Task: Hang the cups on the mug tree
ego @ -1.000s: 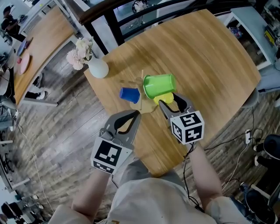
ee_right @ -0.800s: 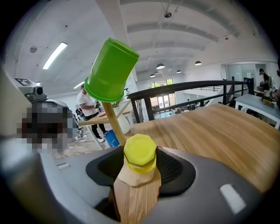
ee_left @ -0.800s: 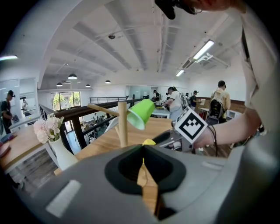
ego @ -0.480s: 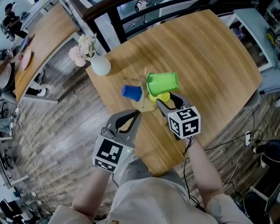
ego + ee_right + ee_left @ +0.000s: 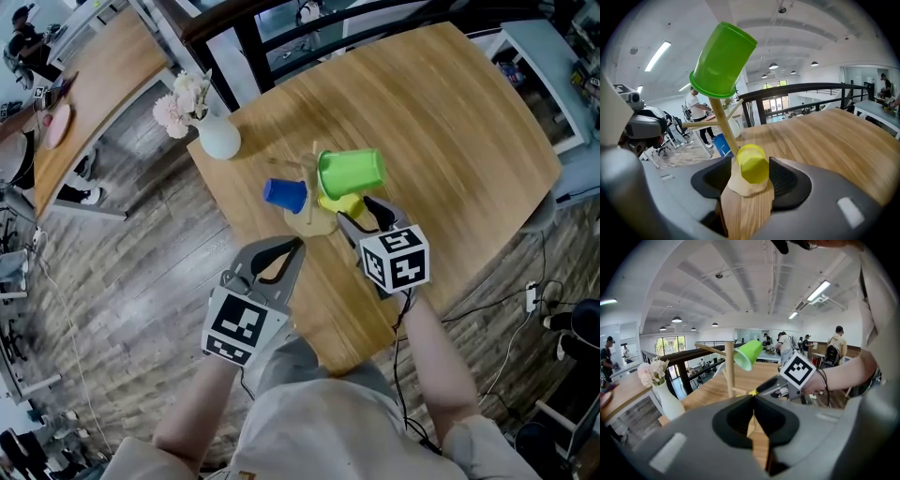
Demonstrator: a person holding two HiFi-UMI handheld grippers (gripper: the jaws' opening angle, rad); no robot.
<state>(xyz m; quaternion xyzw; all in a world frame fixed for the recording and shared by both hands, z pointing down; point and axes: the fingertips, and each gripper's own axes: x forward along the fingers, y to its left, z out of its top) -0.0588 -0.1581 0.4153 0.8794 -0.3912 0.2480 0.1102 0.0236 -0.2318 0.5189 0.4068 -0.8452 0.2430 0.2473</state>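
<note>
Leave the yellow cup [image 5: 752, 168] settled low at frame centre against the mug tree [image 5: 723, 127], between the right gripper's [image 5: 360, 213] opening jaws. Once clear, draw straight back under the green cup [image 5: 723, 61]; keep the closed, empty left gripper [image 5: 295, 247] parked lower left.

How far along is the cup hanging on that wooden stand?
Done: the green plastic cup and blue plastic cup hang on the wooden mug tree. In hand: the yellow plastic cup sits between the right hand-held gripper's opening jaws, seemingly on a low peg. Remaining: just pulling that gripper away; no other cups show.
</note>
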